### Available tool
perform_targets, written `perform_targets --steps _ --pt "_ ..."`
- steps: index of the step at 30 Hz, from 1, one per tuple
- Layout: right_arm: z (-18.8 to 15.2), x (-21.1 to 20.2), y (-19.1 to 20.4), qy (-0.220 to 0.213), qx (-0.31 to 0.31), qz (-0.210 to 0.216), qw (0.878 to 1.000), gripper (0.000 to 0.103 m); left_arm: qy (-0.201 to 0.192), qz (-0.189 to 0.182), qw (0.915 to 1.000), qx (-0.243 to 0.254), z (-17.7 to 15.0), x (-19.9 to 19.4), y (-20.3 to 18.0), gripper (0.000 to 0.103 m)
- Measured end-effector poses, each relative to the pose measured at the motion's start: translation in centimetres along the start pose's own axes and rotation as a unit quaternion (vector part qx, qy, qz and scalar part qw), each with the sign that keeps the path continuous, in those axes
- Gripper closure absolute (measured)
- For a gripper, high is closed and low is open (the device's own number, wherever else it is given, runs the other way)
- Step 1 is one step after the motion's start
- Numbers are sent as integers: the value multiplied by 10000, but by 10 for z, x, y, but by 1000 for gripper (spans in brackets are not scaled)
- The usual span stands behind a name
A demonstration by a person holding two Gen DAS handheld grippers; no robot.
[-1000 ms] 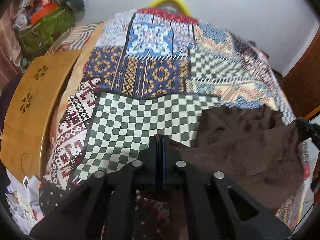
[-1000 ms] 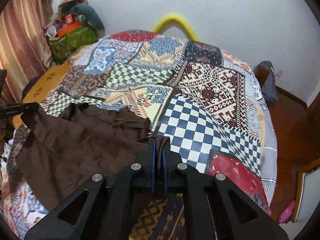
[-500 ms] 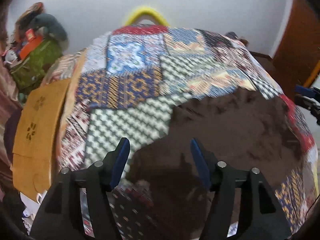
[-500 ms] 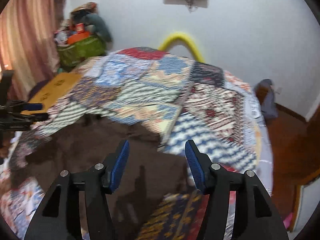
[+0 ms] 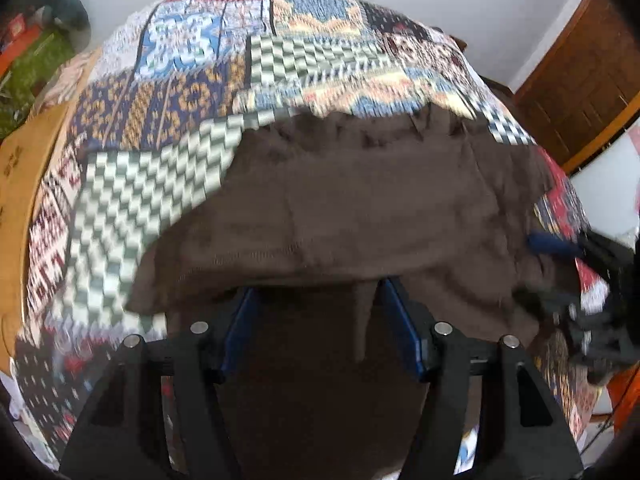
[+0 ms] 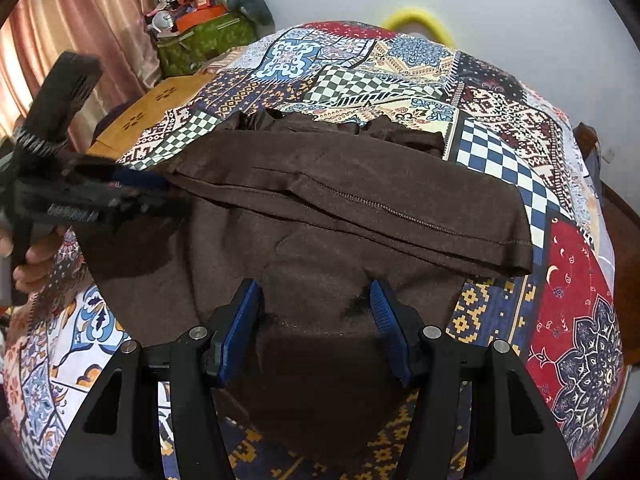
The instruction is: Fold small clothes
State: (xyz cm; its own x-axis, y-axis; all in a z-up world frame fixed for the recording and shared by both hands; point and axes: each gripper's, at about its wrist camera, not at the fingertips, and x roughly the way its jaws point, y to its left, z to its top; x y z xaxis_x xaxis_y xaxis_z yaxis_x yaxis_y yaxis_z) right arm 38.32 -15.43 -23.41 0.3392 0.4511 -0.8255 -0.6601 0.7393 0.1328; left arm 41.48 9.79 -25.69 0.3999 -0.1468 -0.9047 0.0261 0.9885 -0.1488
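A dark brown garment lies on the patchwork bedspread, its near part folded over toward the far side so a stitched hem runs across the top layer. It also fills the middle of the left wrist view. My right gripper is open and empty, just above the garment's near edge. My left gripper is open and empty over the garment's left side. The left gripper shows in the right wrist view, and the right gripper shows blurred in the left wrist view.
A wooden board lies along the bed's left edge. A green bag with clutter stands at the back left by a pink curtain. A yellow hoop leans on the far wall. A wooden door is at the right.
Both grippers were shut on the garment's corners a second ago. They carried the near edge over the garment, opened and let go, and now hover over the folded cloth.
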Motion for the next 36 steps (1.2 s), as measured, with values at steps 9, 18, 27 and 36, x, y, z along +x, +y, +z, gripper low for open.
perform_targets --steps 9,18,27,36 --pt "-6 -2 -2 -37 99 161 9998 49 -206 731 9965 -345 91 22 23 46" --pt "10 -4 -10 81 201 315 9993 49 -506 368 9975 338 47 -22 2 46" --pt "59 35 -18 277 -29 -344 9990 49 -61 269 9979 594 -4 7 -11 45" --pt "133 30 -65 -261 526 -1335 9893 50 -112 117 9984 537 -8 7 -8 45"
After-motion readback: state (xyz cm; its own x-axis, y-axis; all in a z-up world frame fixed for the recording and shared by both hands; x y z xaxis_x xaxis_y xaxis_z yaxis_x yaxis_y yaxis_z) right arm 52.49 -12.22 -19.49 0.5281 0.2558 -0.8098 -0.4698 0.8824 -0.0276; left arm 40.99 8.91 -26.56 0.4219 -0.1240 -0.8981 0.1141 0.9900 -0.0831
